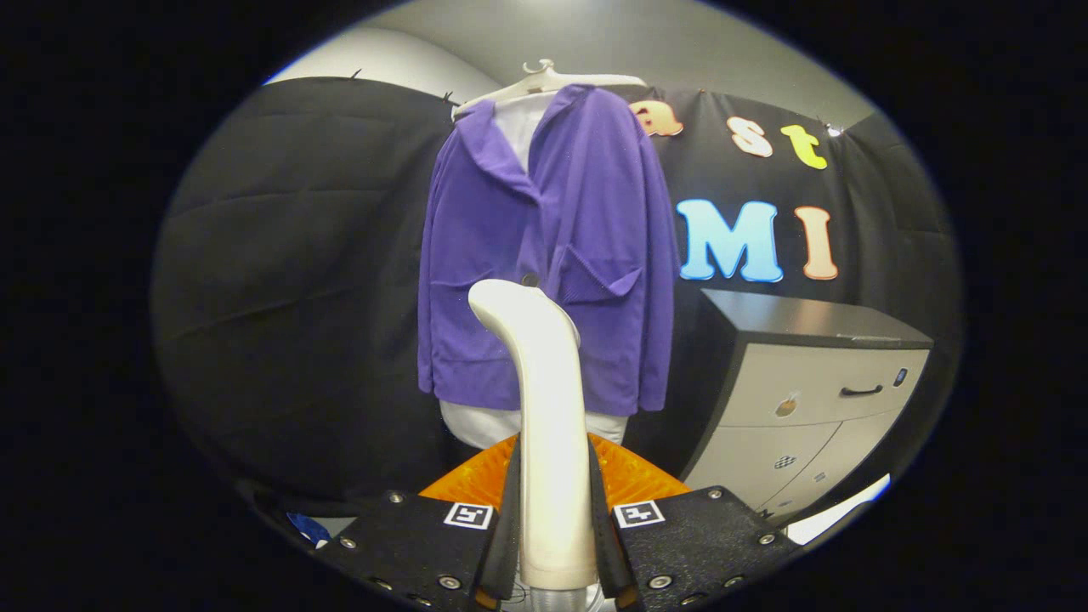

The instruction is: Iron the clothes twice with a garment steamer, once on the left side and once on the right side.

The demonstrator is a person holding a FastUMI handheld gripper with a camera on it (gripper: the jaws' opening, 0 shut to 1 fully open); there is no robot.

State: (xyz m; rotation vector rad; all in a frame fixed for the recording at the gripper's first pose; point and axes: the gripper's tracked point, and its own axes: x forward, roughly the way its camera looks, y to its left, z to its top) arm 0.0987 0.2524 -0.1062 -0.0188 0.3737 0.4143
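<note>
A purple jacket (552,255) hangs on a white hanger (544,83) over a white garment, in front of the black cloth wall. My gripper (554,527) is shut on the white garment steamer (548,408), both fingers pressing its upright handle. The steamer's curved head rises between the fingers and points toward the jacket's lower middle, near a dark button. How far the head stands from the fabric is not clear.
A grey drawer cabinet with a dark top (816,399) stands to the right of the jacket. An orange ribbed surface (629,476) lies just beyond the fingers, below the jacket's hem. A small blue item (308,527) lies low to the left.
</note>
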